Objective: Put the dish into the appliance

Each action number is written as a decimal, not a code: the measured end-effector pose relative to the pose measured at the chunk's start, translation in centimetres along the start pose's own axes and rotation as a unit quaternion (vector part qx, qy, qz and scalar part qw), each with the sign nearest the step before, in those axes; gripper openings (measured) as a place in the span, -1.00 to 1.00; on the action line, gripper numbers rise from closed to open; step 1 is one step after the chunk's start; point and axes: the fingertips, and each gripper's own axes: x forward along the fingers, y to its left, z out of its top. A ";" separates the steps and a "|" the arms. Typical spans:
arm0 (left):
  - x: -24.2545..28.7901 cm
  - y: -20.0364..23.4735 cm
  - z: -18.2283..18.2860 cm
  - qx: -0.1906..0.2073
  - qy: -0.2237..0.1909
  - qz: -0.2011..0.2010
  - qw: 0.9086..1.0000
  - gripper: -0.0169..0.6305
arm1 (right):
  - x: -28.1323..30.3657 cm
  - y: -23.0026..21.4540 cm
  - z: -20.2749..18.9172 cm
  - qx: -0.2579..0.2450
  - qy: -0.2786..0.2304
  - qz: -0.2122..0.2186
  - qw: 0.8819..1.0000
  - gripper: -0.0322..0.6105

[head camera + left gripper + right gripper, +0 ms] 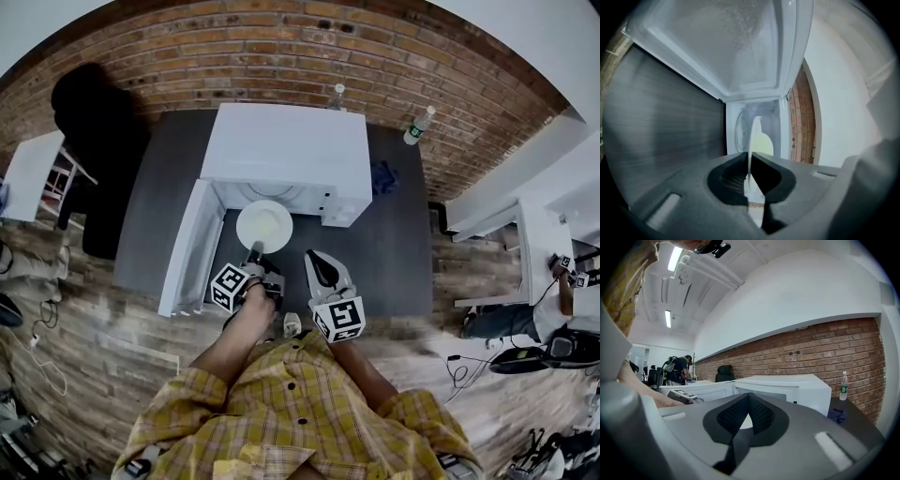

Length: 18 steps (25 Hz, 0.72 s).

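1. While the left gripper (pixel 255 249) has its fingers clamped on the near rim of the white plate (pixel 264 225), which hangs just before the mouth of the open microwave (pixel 291 150), that pinch must hold firm.
2. Carry the plate level and straight in, clear of the open door (pixel 185 246) on the left.
3. Centre it on what looks like the glass turntable (pixel 739 131) before letting go.
4. The right gripper (pixel 317 265), fingers together and empty, should hang back over the worktop (pixel 398 253).

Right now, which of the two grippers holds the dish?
The left gripper, clamped on the white dish at its rim; the right gripper is shut and empty.
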 end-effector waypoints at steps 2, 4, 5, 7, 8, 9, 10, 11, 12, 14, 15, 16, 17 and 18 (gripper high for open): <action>0.7 0.2 0.3 -0.005 -0.010 -0.001 1.000 -0.91 | 0.3 -0.2 -0.1 -0.001 0.002 0.002 1.000 -0.89; 1.3 0.5 0.7 -0.006 -0.018 0.006 1.000 -0.91 | 0.7 -0.4 -0.2 0.000 0.004 0.004 1.000 -0.89; 1.6 0.7 0.9 -0.004 -0.021 0.011 1.000 -0.91 | 0.8 -0.4 -0.3 0.000 0.005 0.006 1.000 -0.89; 2.3 1.0 1.2 -0.001 -0.026 0.019 0.999 -0.91 | 1.1 -0.5 -0.4 0.000 0.008 0.009 1.000 -0.89; 2.6 1.2 1.3 -0.002 -0.029 0.020 0.999 -0.91 | 1.3 -0.5 -0.5 0.000 0.009 0.011 1.000 -0.89; 3.0 1.3 1.4 -0.004 -0.031 0.020 0.999 -0.91 | 1.4 -0.6 -0.6 -0.001 0.010 0.012 1.000 -0.89; 3.3 1.4 1.4 -0.005 -0.034 0.020 0.999 -0.91 | 1.5 -0.6 -0.7 -0.002 0.010 0.014 1.000 -0.89; 3.7 1.6 1.5 -0.006 -0.035 0.019 0.999 -0.91 | 1.6 -0.7 -0.7 -0.002 0.011 0.014 1.000 -0.89; 4.0 1.7 1.5 -0.007 -0.037 0.019 0.999 -0.91 | 1.7 -0.8 -0.8 -0.002 0.012 0.015 1.000 -0.89; 4.7 2.0 1.5 -0.008 -0.040 0.022 0.999 -0.91 | 1.8 -1.0 -0.9 -0.001 0.014 0.015 1.000 -0.89; 5.0 2.1 1.6 -0.009 -0.042 0.023 0.999 -0.91 | 1.9 -1.2 -0.9 -0.001 0.014 0.014 1.000 -0.89; 5.3 2.2 1.6 -0.008 -0.044 0.024 0.999 -0.91 | 2.0 -1.3 -0.9 0.000 0.015 0.014 1.000 -0.89; 5.5 2.3 1.7 -0.007 -0.046 0.024 0.999 -0.91 | 2.1 -1.4 -0.9 0.000 0.016 0.014 1.000 -0.89; 5.8 2.4 1.8 -0.007 -0.049 0.025 0.998 -0.91 | 2.2 -1.5 -1.0 -0.001 0.017 0.015 1.000 -0.89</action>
